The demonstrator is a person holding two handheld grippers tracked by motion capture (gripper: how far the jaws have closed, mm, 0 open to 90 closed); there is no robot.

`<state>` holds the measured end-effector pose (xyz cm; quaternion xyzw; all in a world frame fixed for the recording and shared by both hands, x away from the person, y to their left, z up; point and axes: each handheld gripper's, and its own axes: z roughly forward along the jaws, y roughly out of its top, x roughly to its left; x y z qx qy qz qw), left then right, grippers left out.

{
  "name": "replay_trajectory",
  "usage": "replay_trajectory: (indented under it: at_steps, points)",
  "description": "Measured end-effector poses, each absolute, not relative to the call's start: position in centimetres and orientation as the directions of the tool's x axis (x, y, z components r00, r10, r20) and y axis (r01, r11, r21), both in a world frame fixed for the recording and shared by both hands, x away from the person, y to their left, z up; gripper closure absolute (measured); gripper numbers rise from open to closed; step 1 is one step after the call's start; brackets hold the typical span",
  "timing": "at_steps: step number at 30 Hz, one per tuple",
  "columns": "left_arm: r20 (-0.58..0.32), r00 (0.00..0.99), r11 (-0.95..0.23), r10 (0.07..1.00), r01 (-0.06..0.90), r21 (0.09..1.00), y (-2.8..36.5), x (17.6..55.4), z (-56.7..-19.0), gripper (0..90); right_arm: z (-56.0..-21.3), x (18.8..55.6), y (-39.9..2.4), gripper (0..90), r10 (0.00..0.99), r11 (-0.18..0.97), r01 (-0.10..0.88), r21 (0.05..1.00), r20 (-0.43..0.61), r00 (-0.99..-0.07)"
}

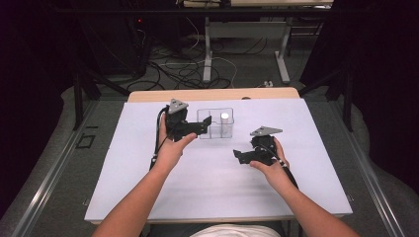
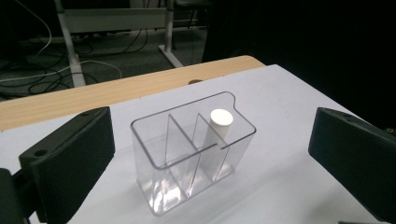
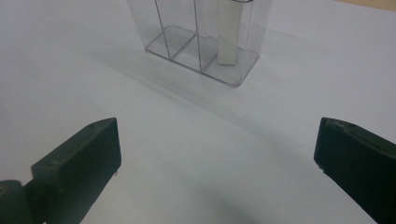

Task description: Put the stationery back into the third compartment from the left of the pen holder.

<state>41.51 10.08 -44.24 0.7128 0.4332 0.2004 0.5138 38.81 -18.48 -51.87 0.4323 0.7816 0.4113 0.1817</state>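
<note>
A clear plastic organiser [image 1: 215, 123] with three compartments stands upright on the white table sheet [image 1: 217, 192], toward its far edge, and a white cylinder [image 1: 225, 123] stands upright in the compartment at the person's right end. The left gripper [image 1: 200, 126] sits just beside the organiser's left side with its jaws spread wide, holding nothing. The right gripper [image 1: 240, 157] is nearer the person and apart from the organiser, jaws likewise spread wide and empty.
</note>
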Motion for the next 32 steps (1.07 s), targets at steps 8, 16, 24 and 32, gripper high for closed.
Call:
replay_trajectory:
  at_steps: [8, 16, 24, 32]
  points:
    - [-0.203, 0.502, -0.046, 0.841, 0.44, 0.897, 13.3, 40.0, -45.4, 0.4, -51.9, 38.8, -18.5, 0.0, 0.832, 0.274, 0.53, 0.802, 0.079, -0.549]
    - [-0.22, 0.473, -0.017, 0.853, 0.447, 0.895, 16.4, 38.6, -47.1, 0.4, -51.9, 38.9, -18.6, 0.0, 0.837, 0.267, 0.538, 0.8, 0.084, -0.54]
    - [-0.163, 0.453, -0.058, 0.877, 0.436, 0.898, 18.1, 37.4, -48.1, 0.4, -51.8, 39.0, -18.9, 0.0, 0.842, 0.25, 0.542, 0.802, 0.096, -0.531]
    - [-0.145, 0.418, -0.072, 0.897, 0.462, 0.884, 19.5, 37.0, -49.3, 0.4, -51.9, 39.2, -19.4, 0.0, 0.847, 0.246, 0.546, 0.801, 0.096, -0.523]
